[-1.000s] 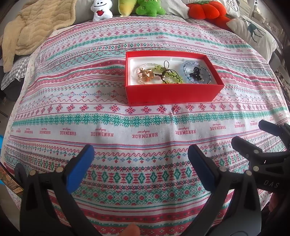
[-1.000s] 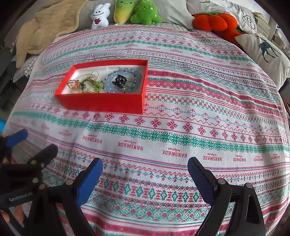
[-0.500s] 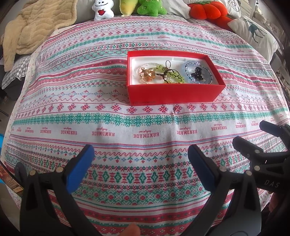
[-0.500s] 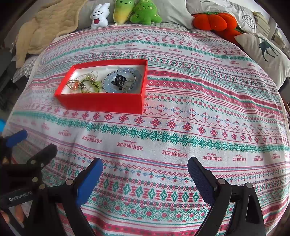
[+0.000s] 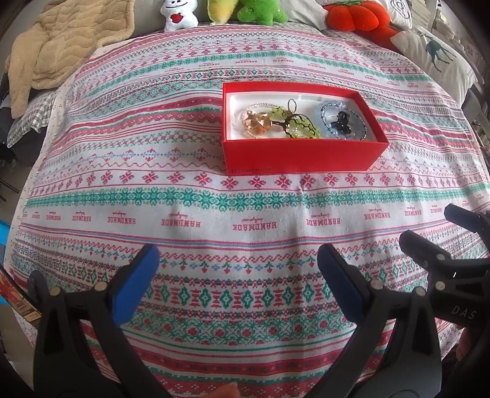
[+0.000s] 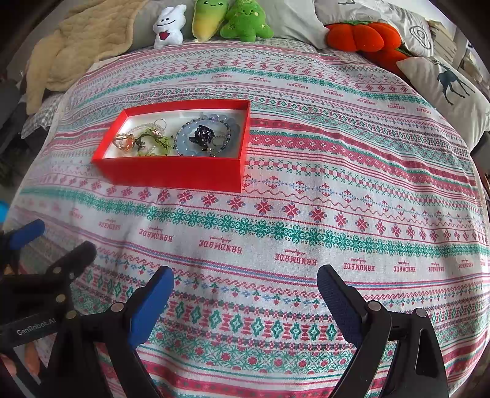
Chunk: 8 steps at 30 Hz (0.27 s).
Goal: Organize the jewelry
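A red box (image 5: 301, 154) with a white lining stands on the patterned bedspread; it also shows in the right wrist view (image 6: 171, 174). Inside lie an amber-gold piece (image 5: 257, 122), a green leafy piece (image 5: 301, 125) and a blue beaded ring with a black ornament (image 5: 343, 122). The same pieces show in the right wrist view: amber (image 6: 124, 141), green (image 6: 153, 143), blue and black (image 6: 202, 136). My left gripper (image 5: 237, 272) is open and empty, well short of the box. My right gripper (image 6: 245, 294) is open and empty, below and right of the box.
Plush toys (image 6: 211, 20), an orange pumpkin cushion (image 6: 361, 36) and a deer pillow (image 6: 444, 88) line the far edge. A beige blanket (image 5: 58, 43) lies at the far left. The bedspread (image 6: 337, 183) stretches wide to the right of the box.
The box sits slightly lower and nearer in both views, so both grippers have crept forward a little. Both stay open.
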Tool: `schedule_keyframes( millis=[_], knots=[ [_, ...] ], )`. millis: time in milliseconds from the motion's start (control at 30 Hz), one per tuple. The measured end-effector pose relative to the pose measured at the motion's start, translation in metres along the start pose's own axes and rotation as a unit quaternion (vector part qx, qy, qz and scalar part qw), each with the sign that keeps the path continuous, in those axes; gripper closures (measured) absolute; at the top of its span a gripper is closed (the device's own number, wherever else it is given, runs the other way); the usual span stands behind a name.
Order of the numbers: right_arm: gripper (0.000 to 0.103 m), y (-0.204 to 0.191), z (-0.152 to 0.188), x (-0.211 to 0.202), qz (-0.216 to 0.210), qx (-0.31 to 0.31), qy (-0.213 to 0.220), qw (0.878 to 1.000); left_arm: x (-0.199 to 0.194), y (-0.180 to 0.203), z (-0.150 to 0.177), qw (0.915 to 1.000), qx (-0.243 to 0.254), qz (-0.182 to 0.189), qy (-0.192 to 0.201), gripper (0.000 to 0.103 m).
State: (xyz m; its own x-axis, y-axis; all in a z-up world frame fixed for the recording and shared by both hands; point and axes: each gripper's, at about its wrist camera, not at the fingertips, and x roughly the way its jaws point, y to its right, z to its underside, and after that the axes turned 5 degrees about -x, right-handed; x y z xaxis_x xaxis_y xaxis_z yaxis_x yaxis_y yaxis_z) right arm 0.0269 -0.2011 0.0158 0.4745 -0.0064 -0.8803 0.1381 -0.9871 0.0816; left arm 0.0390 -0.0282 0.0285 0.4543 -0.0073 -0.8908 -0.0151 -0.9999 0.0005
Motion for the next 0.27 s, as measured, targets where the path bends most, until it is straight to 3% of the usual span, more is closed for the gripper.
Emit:
schedule_keyframes(
  millis=[267],
  knots=[
    [0.007,-0.0028,0.0014,0.0028,0.004,0.001,-0.001,1.000,0.0030,-0.0002,0.0050,1.0000,0.005,0.002,0.002,0.000]
  ],
)
